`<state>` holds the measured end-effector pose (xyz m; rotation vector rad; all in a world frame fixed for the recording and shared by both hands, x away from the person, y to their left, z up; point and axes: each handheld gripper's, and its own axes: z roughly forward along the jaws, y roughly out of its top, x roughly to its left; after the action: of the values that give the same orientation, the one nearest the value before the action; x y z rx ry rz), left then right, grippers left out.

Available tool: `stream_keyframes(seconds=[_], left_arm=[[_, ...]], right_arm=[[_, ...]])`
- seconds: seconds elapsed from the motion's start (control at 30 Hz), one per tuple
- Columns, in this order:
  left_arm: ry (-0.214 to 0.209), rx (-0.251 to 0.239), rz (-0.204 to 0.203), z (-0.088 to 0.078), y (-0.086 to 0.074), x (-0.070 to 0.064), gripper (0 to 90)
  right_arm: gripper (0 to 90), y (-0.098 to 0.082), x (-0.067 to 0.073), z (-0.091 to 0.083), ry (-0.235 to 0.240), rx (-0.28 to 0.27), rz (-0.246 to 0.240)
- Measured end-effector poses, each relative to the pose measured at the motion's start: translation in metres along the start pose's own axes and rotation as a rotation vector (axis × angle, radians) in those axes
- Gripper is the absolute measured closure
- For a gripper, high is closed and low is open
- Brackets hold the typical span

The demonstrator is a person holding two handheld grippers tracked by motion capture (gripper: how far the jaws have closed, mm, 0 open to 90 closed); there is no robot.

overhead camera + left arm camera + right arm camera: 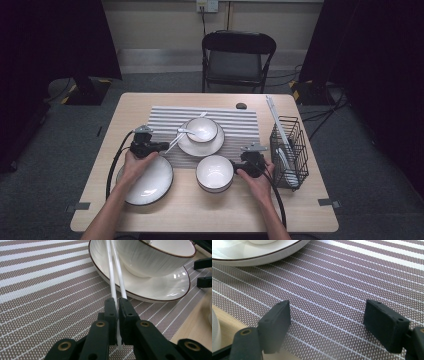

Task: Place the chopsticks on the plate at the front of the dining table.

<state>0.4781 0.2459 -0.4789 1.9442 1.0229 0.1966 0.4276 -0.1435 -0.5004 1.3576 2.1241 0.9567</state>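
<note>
My left claw is clamped on a pair of white chopsticks; the two black jaws press the sticks between them near their lower ends, and a short stub pokes out below the pads. From there the chopsticks run up and away across the striped placemat and lean on the rim of the white saucer plate, passing close beside the ribbed bowl that sits on it. In the high view I see the left claw at the left edge of the placemat, just above a large white plate that lies on the wooden counter, with my left hand behind it. A white spoon rests in the bowl on the saucer.

My right claw stands apart, its jaws wide with bare placemat between them, holding nothing. In the high view it sits at the lower right corner of the placemat, between a second white bowl on the counter and the black wire basket at the right edge, which holds more white utensils. A black folding chair stands beyond the far side of the counter, and a small dark object lies near the far edge.
</note>
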Motion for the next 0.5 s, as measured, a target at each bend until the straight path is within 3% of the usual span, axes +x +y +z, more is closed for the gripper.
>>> stream_keyframes(seconds=[0.33,0.5], left_arm=[[0.0,-0.007,-0.007,0.0021,0.0008,0.0006,85.7],[0.0,-0.023,-0.02,-0.0024,0.0008,0.0022,79.2]], right_arm=[[21.0,0.0,0.0001,0.0,-0.001,0.0,-0.001],[21.0,0.0,0.0001,0.0,-0.001,0.0,-0.001]])
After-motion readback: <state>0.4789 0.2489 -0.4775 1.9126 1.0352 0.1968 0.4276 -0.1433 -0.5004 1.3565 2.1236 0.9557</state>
